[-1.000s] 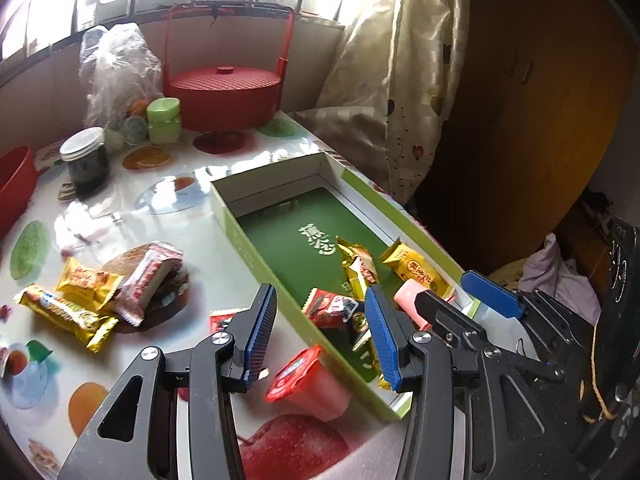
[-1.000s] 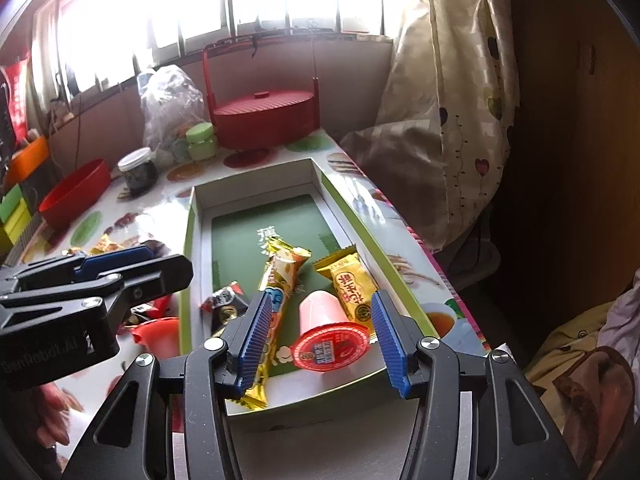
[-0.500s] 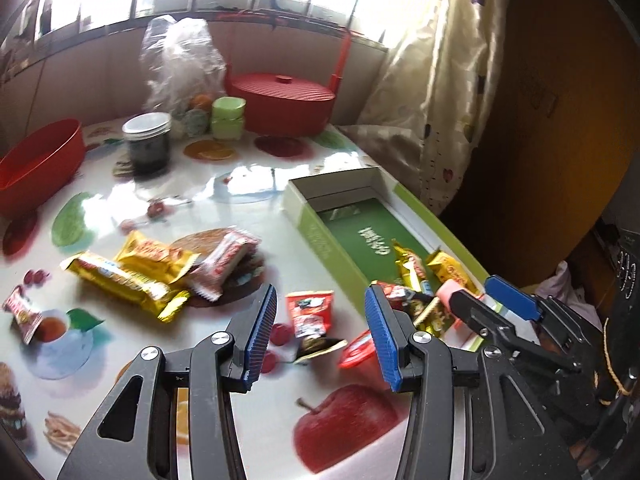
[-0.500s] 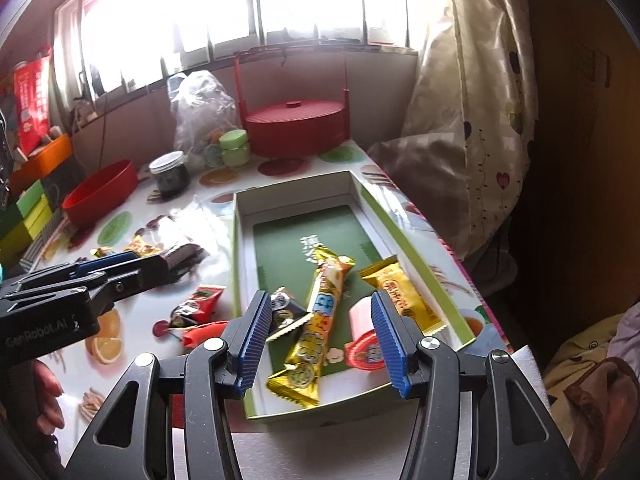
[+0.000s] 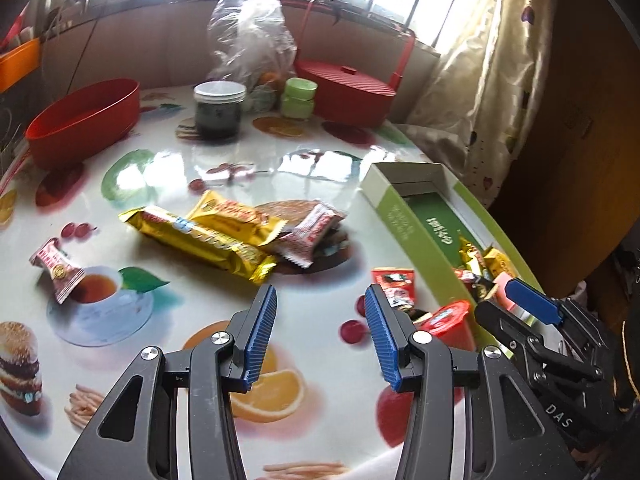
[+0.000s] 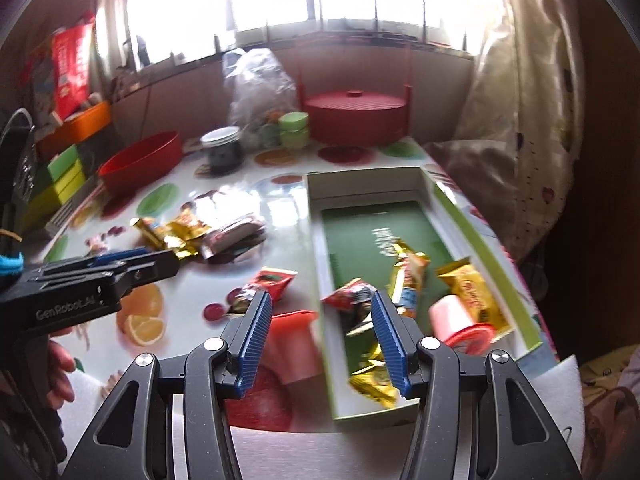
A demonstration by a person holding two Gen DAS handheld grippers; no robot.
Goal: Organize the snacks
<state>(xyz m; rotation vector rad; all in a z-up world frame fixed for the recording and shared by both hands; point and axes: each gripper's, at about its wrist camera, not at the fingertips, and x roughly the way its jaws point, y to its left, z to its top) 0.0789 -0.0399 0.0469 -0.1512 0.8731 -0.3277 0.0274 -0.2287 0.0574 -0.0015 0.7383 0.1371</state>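
Snacks split two ways: some lie in the green box [image 6: 448, 208], a pile [image 5: 224, 232] sits loose on the table [image 5: 320, 160], and a red packet [image 5: 394, 286] and red cup [image 6: 290, 340] lie just outside the box. My left gripper [image 5: 320, 336] hangs empty, jaws apart, over bare table; my right gripper [image 6: 320, 344], also parted and empty, straddles the box wall.

We hold our left gripper [image 5: 320, 334] tipped down, its blue pads apart with nothing between them. Our right gripper [image 6: 319, 338] tips down too, pads apart and empty. Our left hand [image 6: 60, 368] grips its handle.
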